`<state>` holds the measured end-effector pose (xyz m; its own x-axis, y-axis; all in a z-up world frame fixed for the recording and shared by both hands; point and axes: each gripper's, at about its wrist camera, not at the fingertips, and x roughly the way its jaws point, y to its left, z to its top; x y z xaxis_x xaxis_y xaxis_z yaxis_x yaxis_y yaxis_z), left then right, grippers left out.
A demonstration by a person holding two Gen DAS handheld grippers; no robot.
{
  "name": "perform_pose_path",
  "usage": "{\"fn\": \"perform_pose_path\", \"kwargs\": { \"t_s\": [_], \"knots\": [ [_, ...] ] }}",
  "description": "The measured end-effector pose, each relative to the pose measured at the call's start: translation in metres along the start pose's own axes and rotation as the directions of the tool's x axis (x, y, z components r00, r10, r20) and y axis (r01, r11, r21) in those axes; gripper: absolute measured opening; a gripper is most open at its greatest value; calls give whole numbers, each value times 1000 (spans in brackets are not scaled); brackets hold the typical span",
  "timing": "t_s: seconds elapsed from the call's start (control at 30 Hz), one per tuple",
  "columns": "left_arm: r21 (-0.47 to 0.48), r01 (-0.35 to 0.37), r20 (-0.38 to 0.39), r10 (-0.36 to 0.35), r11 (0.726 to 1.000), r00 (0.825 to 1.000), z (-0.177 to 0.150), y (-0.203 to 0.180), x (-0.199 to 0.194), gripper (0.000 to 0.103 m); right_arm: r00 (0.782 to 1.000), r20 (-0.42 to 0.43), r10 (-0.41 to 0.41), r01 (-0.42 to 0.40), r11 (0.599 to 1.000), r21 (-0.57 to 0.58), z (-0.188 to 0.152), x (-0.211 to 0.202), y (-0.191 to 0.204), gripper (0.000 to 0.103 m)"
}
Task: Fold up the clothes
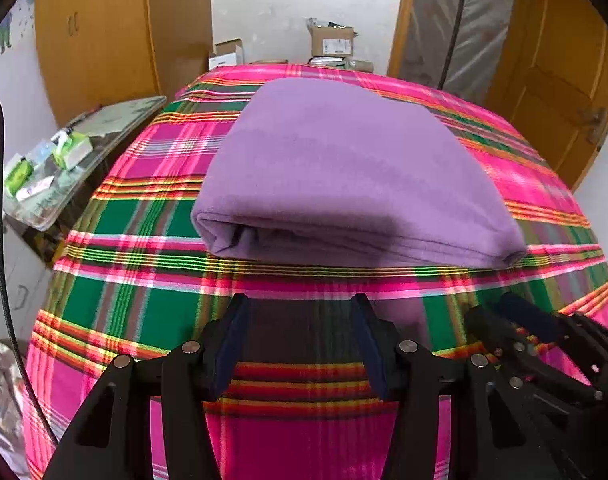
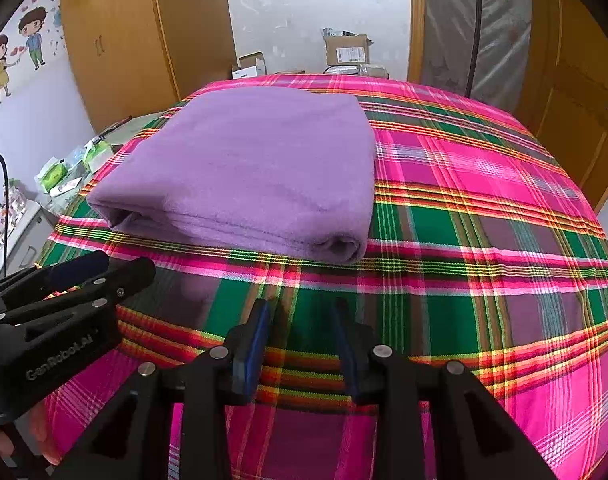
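Note:
A purple garment [image 1: 343, 176] lies folded into a thick rectangle on the plaid bed cover [image 1: 136, 280]; its layered edge faces me. It also shows in the right wrist view [image 2: 244, 172], left of centre. My left gripper [image 1: 300, 308] is open and empty, hovering over the cover just short of the garment's near edge. My right gripper [image 2: 302, 310] is open and empty, a bit nearer me and to the right of the garment's near corner. Each gripper shows in the other's view: the right one [image 1: 515, 312], the left one [image 2: 116, 268].
The pink, green and red plaid cover [image 2: 483, 208] spans the whole bed. A low side table [image 1: 64, 168] with small packets stands left of the bed. Cardboard boxes [image 1: 331, 42] sit beyond the far edge. Wooden wardrobe [image 2: 116, 40] and door [image 1: 555, 80] flank the room.

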<state>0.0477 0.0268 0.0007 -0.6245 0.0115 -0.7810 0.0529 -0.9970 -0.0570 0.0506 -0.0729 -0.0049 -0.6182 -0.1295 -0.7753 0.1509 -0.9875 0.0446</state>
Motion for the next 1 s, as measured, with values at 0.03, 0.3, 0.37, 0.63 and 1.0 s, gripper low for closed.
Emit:
{"fn": "perform_pose_path", "kwargs": {
  "t_s": [0.03, 0.3, 0.37, 0.63, 1.0],
  "knots": [
    [0, 6, -8, -6, 1000, 1000, -1, 0, 1, 54, 1000, 4, -5, 5, 1000, -1, 0, 1, 1, 37],
    [13, -8, 7, 8, 1000, 1000, 0, -2, 6, 56, 999, 0, -43, 43, 999, -14, 4, 6, 4, 48],
    [17, -13, 12, 13, 1000, 1000, 1, -2, 7, 60, 999, -1, -49, 49, 999, -8, 6, 7, 4, 49],
    [32, -21, 18, 21, 999, 1000, 2, -4, 10, 63, 998, -4, -63, 63, 998, -4, 9, 12, 2, 58],
    [37, -13, 15, 12, 999, 1000, 2, -4, 11, 65, 998, -4, -61, 61, 998, 9, 7, 9, 1, 58]
  ]
}}
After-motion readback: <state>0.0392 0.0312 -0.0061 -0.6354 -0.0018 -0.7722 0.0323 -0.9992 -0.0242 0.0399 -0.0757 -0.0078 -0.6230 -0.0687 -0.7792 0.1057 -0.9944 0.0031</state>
